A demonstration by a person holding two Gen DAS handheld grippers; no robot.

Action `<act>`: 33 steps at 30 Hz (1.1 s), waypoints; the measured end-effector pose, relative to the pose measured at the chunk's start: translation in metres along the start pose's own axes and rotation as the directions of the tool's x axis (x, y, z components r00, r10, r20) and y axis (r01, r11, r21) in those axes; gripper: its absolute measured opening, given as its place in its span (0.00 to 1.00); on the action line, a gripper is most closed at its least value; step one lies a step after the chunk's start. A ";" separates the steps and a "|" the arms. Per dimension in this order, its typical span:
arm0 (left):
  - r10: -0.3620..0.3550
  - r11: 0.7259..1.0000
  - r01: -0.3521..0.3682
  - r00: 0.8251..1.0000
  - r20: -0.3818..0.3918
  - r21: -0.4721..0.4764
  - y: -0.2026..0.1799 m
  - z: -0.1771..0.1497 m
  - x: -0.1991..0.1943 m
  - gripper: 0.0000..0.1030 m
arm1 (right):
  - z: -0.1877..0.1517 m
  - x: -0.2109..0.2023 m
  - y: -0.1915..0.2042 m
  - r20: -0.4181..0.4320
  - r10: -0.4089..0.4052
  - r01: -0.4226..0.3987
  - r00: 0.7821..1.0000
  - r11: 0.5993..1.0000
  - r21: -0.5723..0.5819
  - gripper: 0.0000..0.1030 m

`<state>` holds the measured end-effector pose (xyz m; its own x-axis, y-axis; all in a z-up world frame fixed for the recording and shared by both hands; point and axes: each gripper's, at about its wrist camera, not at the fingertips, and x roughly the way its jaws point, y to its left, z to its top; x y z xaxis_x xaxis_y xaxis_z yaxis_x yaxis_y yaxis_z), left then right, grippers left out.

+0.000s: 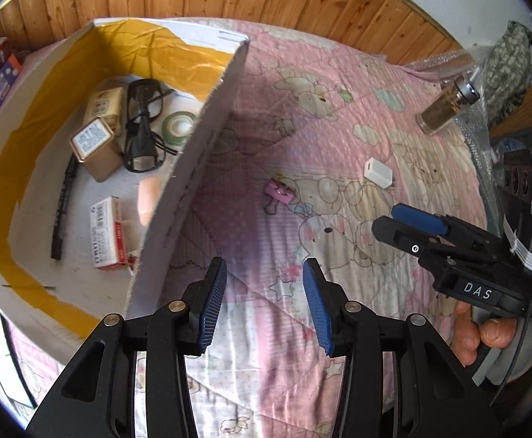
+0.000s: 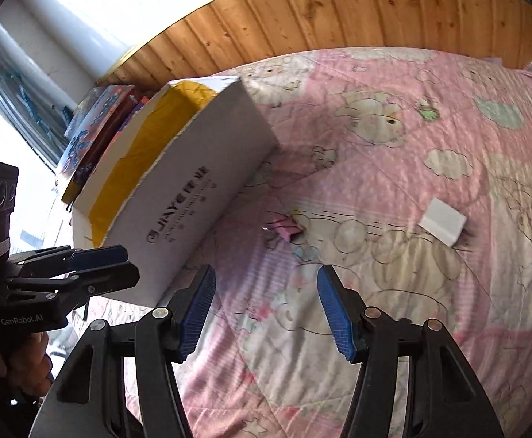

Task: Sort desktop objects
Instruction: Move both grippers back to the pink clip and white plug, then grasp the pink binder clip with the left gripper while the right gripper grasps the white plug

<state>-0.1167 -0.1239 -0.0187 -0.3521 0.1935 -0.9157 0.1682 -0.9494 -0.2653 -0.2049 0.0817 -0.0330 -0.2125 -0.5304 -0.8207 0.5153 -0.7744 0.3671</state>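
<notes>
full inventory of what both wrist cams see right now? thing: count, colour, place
cardboard box: 1, white with yellow tape, left on the quilt
glasses: 1, black, in the box
tins: 2, gold, in the box
tape roll: 1, green, in the box
pen: 1, black, in the box
small carton: 1, white and red, in the box
binder clip: 1, pink, on the quilt beside the box
small case: 1, white, on the quilt right of the clip
glass jar: 1, brownish contents, far right of the quilt
quilt: 1, pink cartoon print
stacked boxes: several, red and blue, behind the box
left gripper: open, empty
right gripper: open, empty
</notes>
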 end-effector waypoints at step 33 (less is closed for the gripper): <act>-0.053 0.994 0.046 0.996 0.065 0.100 -0.006 0.047 0.124 0.32 | 0.040 0.078 -0.105 -0.029 -0.321 0.322 0.947 0.946 0.033 0.51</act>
<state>-0.2045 -0.1061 -0.1168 -0.4194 0.2272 -0.8789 0.0589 -0.9593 -0.2761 -0.3086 0.1083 -0.1187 -0.3425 -0.2432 -0.9075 0.3921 -0.9148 0.0971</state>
